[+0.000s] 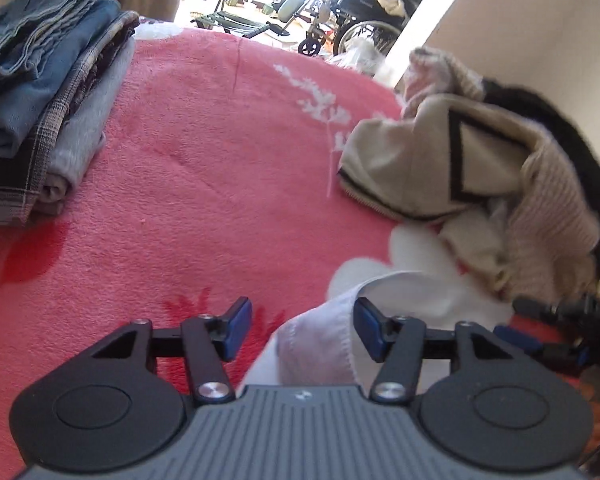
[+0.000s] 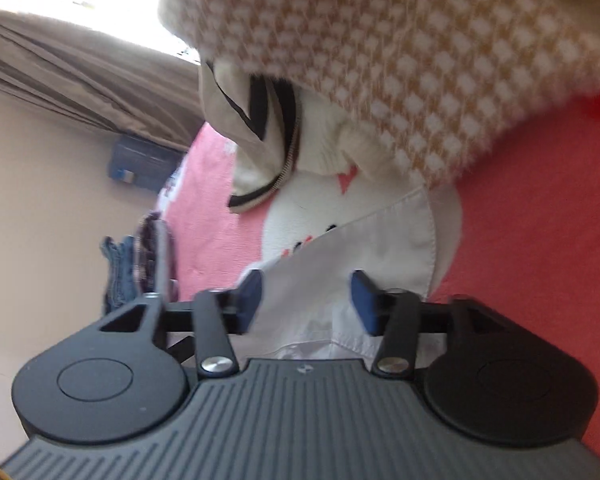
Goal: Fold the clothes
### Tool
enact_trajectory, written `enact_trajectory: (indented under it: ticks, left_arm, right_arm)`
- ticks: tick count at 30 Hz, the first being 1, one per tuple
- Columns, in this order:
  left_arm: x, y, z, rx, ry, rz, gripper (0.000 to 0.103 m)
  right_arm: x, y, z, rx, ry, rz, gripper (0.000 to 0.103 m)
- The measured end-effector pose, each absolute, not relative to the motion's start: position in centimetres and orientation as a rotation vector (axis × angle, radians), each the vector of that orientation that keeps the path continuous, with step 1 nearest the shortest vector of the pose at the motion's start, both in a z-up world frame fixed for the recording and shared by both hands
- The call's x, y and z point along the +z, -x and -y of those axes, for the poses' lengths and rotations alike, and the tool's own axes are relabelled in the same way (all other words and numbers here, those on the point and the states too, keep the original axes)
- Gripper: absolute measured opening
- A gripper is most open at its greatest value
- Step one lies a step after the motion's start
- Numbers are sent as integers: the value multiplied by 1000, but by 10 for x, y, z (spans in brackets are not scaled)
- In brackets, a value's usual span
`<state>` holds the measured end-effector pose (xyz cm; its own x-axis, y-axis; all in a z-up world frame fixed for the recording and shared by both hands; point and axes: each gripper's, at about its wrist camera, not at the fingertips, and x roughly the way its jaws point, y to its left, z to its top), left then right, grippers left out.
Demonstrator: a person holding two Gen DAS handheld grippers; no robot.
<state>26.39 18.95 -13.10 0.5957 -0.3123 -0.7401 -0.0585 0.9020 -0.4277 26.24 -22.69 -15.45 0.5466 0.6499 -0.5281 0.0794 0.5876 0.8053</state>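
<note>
A white garment (image 1: 412,300) lies on the pink blanket (image 1: 204,152) at the near right. My left gripper (image 1: 303,326) is open, with a hemmed edge of that garment between its blue pads and not pressed by them. My right gripper (image 2: 306,304) is open too, over the white garment (image 2: 360,248) with cloth in the gap. Behind is a loose heap: a beige zip jacket with black trim (image 1: 420,164), a pink ribbed knit (image 1: 548,216) and a black piece (image 1: 572,148). In the right wrist view a tan-and-white checked sweater (image 2: 380,60) hangs over the beige jacket (image 2: 260,132).
A stack of folded clothes (image 1: 40,100), denim on top, sits at the far left of the blanket, also seen as a stack edge (image 2: 140,264). A wheelchair (image 1: 360,12) and a folding chair (image 1: 236,20) stand beyond the bed. A wall (image 1: 520,20) is at the right, and a curtain (image 2: 80,72).
</note>
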Motion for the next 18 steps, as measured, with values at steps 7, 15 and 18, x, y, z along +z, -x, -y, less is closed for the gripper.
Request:
enact_trajectory:
  ticks: [7, 15, 18]
  left_arm:
    - [-115, -248, -208, -103, 678, -911, 62]
    - [-60, -124, -214, -146, 450, -996, 64]
    - [-50, -58, -215, -146, 334, -1081, 66]
  right_arm:
    - [-127, -224, 241, 538, -947, -953, 57]
    - [-106, -148, 157, 952, -658, -1068, 56]
    - [-114, -120, 126, 1046, -544, -1133, 54]
